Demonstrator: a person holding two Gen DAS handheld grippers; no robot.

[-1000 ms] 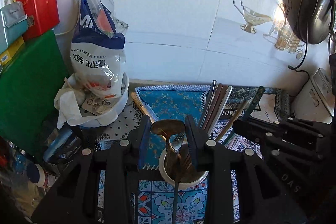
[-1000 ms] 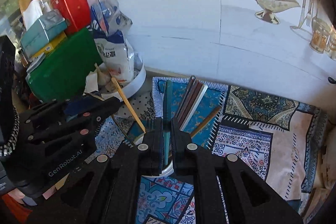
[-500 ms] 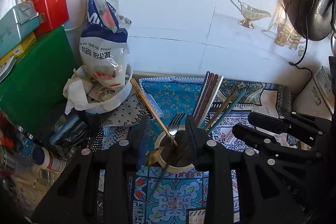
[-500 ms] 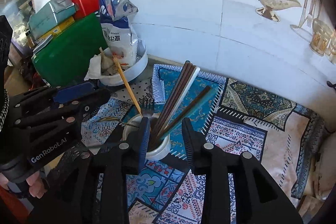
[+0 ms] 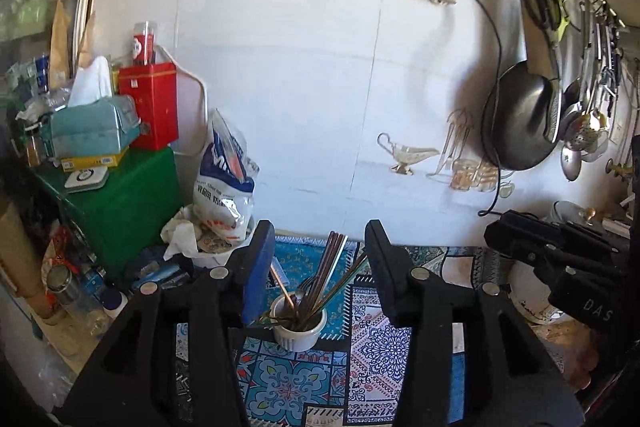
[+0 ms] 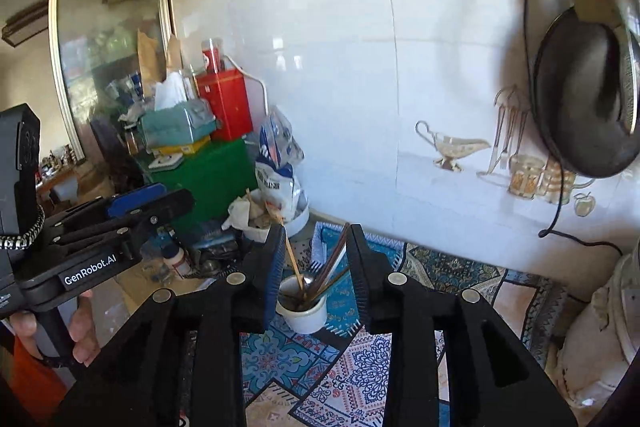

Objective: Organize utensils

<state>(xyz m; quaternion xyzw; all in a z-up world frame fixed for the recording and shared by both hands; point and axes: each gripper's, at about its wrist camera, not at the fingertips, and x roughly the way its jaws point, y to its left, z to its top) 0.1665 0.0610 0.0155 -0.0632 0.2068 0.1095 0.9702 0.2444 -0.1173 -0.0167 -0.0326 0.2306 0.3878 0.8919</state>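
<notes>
Cup (image 5: 299, 330): white, upright on patterned mat (image 5: 280, 387), counter centre, near tiled wall.
Utensils: chopsticks (image 5: 330, 263), fork (image 5: 306, 285), spoon & gold-handled piece stand in cup, leaning every way.
Left gripper (image 5: 318, 267): fingers (image 5: 258, 259) apart & opening, nothing btwn, clear above cup.
Right gripper (image 6: 316, 269): fingers (image 6: 276, 267) apart, empty, not touching cup (image 6: 303, 311).
Hand (image 6: 78, 327): grips left gripper's handle, seen in right view.
Bag (image 5: 224, 183): in white bowl, left of cup.

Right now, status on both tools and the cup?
Left tool opening, empty. Right tool open, empty. Utensils standing in white cup. Nothing in the way.
</notes>
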